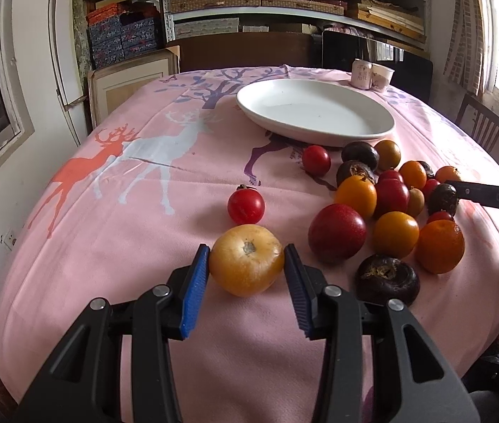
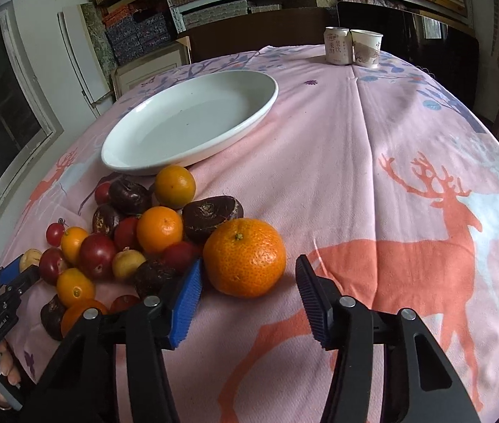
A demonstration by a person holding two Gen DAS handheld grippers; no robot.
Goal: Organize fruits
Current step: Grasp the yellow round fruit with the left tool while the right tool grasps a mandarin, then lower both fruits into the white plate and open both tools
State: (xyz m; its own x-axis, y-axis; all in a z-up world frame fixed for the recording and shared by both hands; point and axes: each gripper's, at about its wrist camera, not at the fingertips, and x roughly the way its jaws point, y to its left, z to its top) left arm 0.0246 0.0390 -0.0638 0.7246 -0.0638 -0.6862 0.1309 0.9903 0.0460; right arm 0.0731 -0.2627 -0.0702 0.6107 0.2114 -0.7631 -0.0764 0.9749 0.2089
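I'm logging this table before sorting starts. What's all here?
plate: one, white, bare, behind the fruit pile
orange fruits: at least five, orange, in the pile
big orange: one, orange, at the pile's edge
red fruits: at least six, red, mostly piled; two apart
dark fruits: at least four, dark brown, in the pile
yellow fruit: one, yellow, near edge
can: one, pale, far edge
paper cup: one, white, beside the can
tablecloth: one, pink with deer
left gripper: black, blue pads, gripping the yellow fruit
right gripper: open around the big orange
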